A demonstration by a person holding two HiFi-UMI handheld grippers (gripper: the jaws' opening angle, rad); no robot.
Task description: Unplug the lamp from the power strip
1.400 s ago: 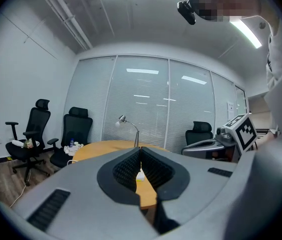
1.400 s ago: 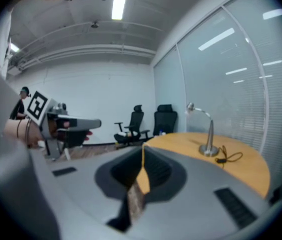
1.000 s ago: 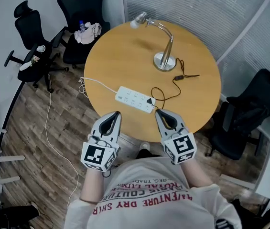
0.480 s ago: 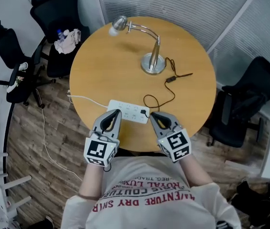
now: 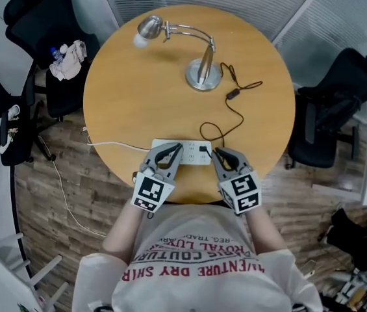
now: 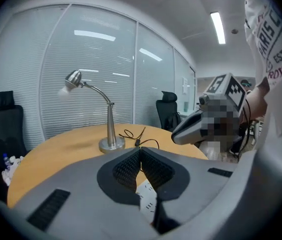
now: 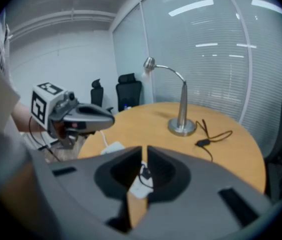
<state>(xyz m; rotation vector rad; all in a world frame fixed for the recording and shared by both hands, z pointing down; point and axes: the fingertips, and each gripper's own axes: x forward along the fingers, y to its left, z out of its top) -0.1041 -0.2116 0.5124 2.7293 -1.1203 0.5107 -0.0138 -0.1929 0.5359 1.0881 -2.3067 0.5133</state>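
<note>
A silver desk lamp (image 5: 203, 74) stands at the far side of the round wooden table (image 5: 138, 103). Its black cord (image 5: 235, 112) runs past an inline switch to a black plug (image 5: 204, 150) seated in the right end of the white power strip (image 5: 189, 152) near the front edge. My left gripper (image 5: 177, 148) is shut and empty, its tips over the strip's left half. My right gripper (image 5: 217, 151), also shut and empty, is just right of the plug. Between the jaws in the right gripper view the plug (image 7: 143, 173) and strip (image 7: 140, 186) show. The left gripper view shows the lamp (image 6: 112, 143).
The strip's white cable (image 5: 115, 144) runs off the table's left edge to the wooden floor. Black office chairs stand around the table: one with clothes and a bottle (image 5: 66, 52) at the left, another (image 5: 339, 99) at the right. Blinds line the wall behind.
Both grippers have moved forward from the table's front edge onto the power strip. The head view has shifted, so the table sits lower and more centred.
</note>
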